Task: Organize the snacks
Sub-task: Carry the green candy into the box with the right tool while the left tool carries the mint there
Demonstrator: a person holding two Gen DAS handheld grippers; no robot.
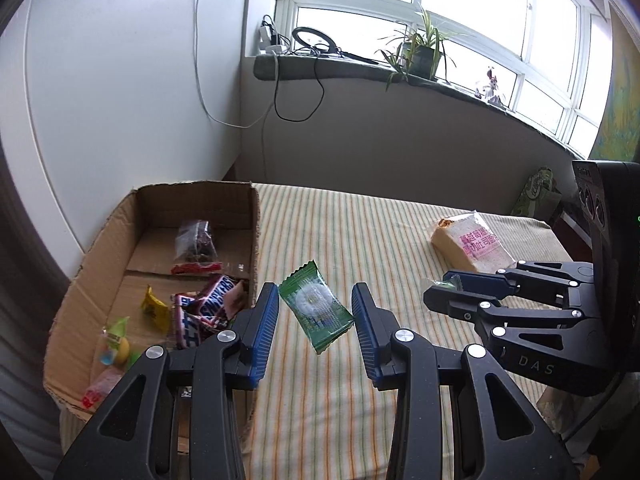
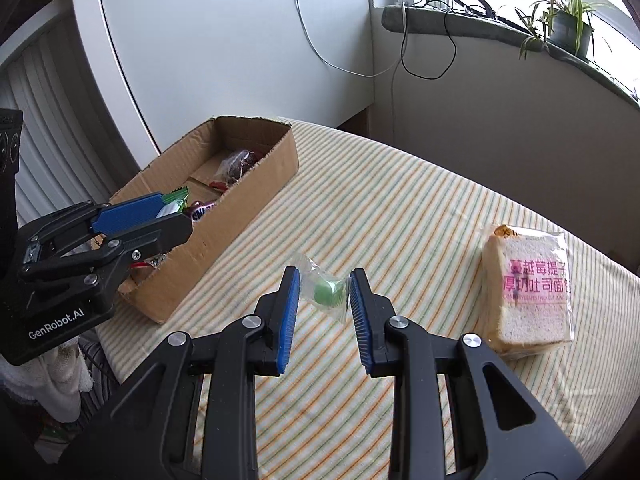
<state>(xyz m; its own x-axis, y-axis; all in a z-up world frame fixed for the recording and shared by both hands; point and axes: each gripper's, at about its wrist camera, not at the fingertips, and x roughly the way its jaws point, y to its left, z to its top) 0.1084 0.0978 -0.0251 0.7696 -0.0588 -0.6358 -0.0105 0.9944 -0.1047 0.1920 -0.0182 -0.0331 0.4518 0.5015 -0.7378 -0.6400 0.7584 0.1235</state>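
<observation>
My left gripper (image 1: 315, 307) is shut on a green snack packet (image 1: 316, 306), held above the striped cloth just right of the cardboard box (image 1: 256, 216). In the right wrist view the left gripper (image 2: 160, 216) holds that packet (image 2: 175, 200) over the box's near rim (image 2: 224, 236). My right gripper (image 2: 324, 294) is shut on a small clear-wrapped green candy (image 2: 326, 291) above the cloth; it also shows in the left wrist view (image 1: 444, 288). The box holds Snickers bars (image 1: 208, 304), a yellow candy (image 1: 154, 308) and a dark snack bag (image 1: 196, 240).
A wrapped loaf of sliced bread (image 2: 528, 292) lies on the striped cloth (image 2: 400, 216) at the right; it also shows in the left wrist view (image 1: 472, 246). A white wall panel (image 1: 120, 100) stands behind the box. A windowsill with a plant (image 1: 420, 52) and cables runs behind.
</observation>
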